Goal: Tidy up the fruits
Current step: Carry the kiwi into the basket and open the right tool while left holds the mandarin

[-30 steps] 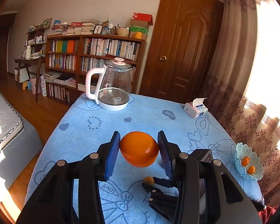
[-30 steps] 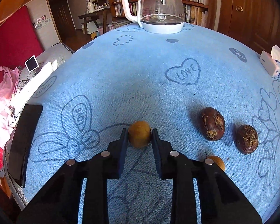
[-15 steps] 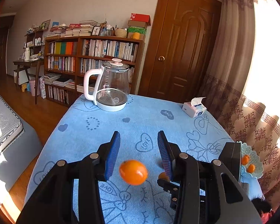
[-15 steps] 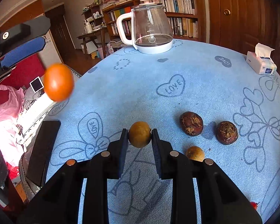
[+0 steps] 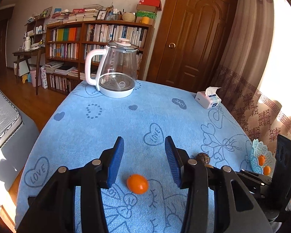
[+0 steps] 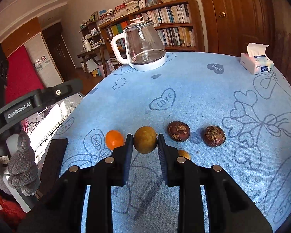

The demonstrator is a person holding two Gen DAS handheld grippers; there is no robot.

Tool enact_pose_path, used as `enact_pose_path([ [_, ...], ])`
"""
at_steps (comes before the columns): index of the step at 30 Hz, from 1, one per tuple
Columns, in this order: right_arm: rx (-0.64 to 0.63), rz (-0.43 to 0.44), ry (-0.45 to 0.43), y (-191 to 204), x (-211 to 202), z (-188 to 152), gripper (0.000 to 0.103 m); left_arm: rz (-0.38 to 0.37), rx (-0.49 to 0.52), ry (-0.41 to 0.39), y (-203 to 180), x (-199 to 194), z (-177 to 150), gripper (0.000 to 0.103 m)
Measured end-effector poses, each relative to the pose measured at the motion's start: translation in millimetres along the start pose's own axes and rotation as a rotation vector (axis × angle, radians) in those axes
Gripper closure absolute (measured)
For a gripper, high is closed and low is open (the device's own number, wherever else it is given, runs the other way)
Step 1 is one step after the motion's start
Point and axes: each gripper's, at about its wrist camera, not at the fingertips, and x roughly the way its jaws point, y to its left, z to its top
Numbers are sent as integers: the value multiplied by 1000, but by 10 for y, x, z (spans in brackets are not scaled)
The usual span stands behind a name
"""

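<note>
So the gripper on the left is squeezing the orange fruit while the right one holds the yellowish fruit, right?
Not quite. The left gripper is open, its jaws have just been opening, and the orange fruit lies free on the blue cloth, as the left wrist view shows. The right gripper does hold the yellowish fruit.

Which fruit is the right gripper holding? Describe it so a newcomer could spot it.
Start at the glass kettle at the far end of the blue tablecloth, then come toward the near edge. The fruit is clamped in the right gripper: round, dull yellow-brown, beside a bright orange and two dark, rough-skinned fruits.
</note>
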Motion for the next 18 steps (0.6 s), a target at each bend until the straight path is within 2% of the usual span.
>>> enact_pose_path([
  [7,55,1,-42,-223,-236,-48,77,43,32,185,-58,613,-328,48],
  [13,102,-14,-86,-464,-473,-100,77,127,49,219,10,730,-521,47],
  [18,133,-35,-111,-645,-636,-168,77,145,42,269,79,854,-629,46],
])
